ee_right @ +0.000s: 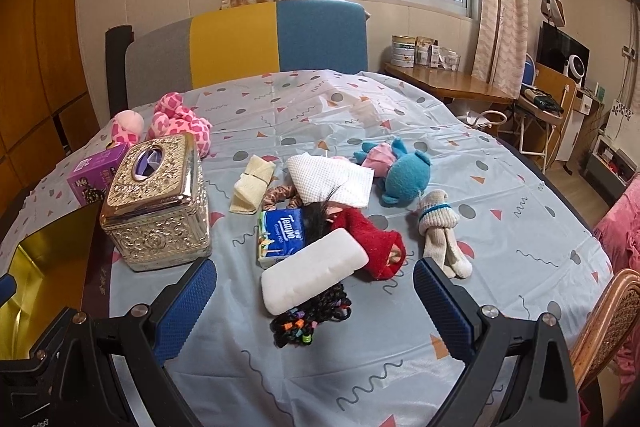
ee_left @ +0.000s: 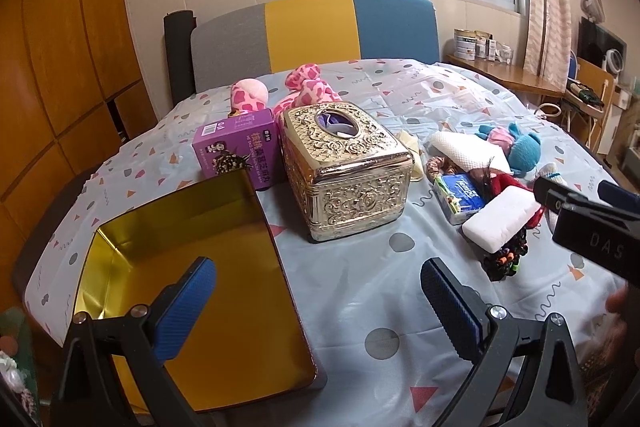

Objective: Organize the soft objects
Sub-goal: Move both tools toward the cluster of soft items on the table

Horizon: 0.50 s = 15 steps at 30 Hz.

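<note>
Landmark: ornate gold tissue box, sitting on the patterned tablecloth.

Left gripper was spread wide, nothing between the pads, hovering in front of the tissue box, with its left finger over the empty gold-lined tin that lay front-left of the box. Right gripper was also spread wide and empty, held front-right of the box over the pile of soft items.

Soft items, all right of the tissue box:
- white sponge block, resting on a black braided hair tie with coloured beads
- blue Tempo tissue pack, touching the sponge
- red knit piece, just beyond the sponge
- white waffle cloth, further back
- folded cream cloth, nearest the box
- blue plush toy and rolled beige socks, furthest right

Behind-left of the box: purple carton, touching it or nearly so, and pink spotted plush.
</note>
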Tool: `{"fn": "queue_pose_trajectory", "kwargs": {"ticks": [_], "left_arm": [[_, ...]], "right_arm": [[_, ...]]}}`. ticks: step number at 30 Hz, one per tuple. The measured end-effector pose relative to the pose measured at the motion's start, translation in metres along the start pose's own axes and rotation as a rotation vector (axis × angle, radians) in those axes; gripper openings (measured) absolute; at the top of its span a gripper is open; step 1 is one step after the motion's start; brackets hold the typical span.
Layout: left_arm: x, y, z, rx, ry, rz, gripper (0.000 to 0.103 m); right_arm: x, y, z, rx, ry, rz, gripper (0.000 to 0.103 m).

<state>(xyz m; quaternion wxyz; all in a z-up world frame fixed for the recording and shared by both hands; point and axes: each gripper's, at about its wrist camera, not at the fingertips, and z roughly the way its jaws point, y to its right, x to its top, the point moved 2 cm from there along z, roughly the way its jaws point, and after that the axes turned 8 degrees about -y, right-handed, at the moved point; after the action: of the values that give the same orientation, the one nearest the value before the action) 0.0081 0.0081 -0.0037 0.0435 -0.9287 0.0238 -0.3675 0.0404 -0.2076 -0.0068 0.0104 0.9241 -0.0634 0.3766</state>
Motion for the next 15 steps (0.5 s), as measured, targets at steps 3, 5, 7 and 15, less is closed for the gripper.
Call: {"fn": "queue_pose_trajectory", "kwargs": {"ticks": [3, 5, 7, 15], "left_arm": [[0.000, 0.003, 0.000, 0.001, 0.000, 0.009, 0.103], [0.001, 0.004, 0.000, -0.002, 0.000, 0.013, 0.103], [0.001, 0.007, -0.001, -0.004, 0.001, 0.020, 0.103], [0.004, 0.015, -0.001, -0.015, 0.001, 0.047, 0.103]], "right_arm": [[0.003, 0.006, 0.001, -0.008, 0.002, 0.007, 0.101], [0.005, 0.010, 0.001, -0.012, 0.004, 0.013, 0.101], [0.009, 0.016, 0.002, -0.018, 0.008, 0.017, 0.101], [0.021, 0.045, 0.005, -0.043, 0.013, 0.068, 0.101]]}}
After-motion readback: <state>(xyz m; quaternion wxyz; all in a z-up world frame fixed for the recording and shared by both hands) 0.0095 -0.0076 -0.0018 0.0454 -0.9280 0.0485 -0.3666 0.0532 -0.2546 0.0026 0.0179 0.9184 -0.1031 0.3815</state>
